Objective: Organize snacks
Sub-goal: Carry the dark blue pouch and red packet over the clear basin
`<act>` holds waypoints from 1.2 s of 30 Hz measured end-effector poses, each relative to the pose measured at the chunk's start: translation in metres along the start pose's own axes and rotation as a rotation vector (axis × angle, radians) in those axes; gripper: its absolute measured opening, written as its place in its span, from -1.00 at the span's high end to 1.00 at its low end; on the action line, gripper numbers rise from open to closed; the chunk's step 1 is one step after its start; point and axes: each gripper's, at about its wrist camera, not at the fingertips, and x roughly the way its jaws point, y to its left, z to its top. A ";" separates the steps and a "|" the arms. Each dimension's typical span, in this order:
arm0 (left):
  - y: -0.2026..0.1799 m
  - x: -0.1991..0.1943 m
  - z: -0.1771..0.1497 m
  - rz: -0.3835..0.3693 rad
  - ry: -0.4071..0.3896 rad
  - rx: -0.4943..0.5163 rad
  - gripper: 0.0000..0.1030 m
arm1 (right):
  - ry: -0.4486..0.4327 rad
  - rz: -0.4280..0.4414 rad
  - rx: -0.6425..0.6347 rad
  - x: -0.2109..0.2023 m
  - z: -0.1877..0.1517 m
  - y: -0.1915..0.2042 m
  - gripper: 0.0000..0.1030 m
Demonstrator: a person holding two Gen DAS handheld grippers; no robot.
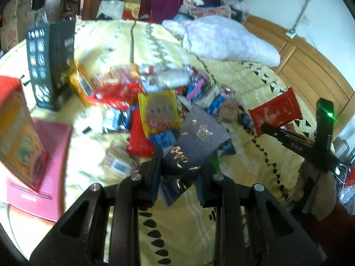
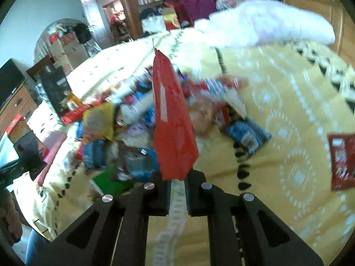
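At the bottom centre of the left wrist view, the left gripper (image 1: 180, 173) is clamped on a dark blue packet (image 1: 199, 139) with gold lettering, held above the yellow bedspread (image 1: 177, 217). At the right of that frame the right gripper (image 1: 263, 127) pinches a red packet (image 1: 275, 112); in its own view that red packet (image 2: 173, 128) stands edge-on, upright from the closed jaws (motion blur softens the print). The snack pile (image 1: 159, 102) lies mid-frame, and another red packet (image 2: 341, 161) lies apart at the right edge.
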 end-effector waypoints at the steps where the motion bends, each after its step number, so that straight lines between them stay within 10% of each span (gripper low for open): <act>1: 0.001 -0.007 0.005 0.020 -0.016 0.001 0.47 | -0.012 0.003 -0.011 -0.005 0.004 0.005 0.76; 19: 0.125 -0.159 0.037 0.403 -0.271 -0.183 0.48 | -0.175 0.326 -0.341 -0.044 0.111 0.239 0.76; 36: 0.226 -0.230 -0.002 0.604 -0.321 -0.384 0.48 | -0.074 0.642 -0.602 -0.023 0.082 0.498 0.76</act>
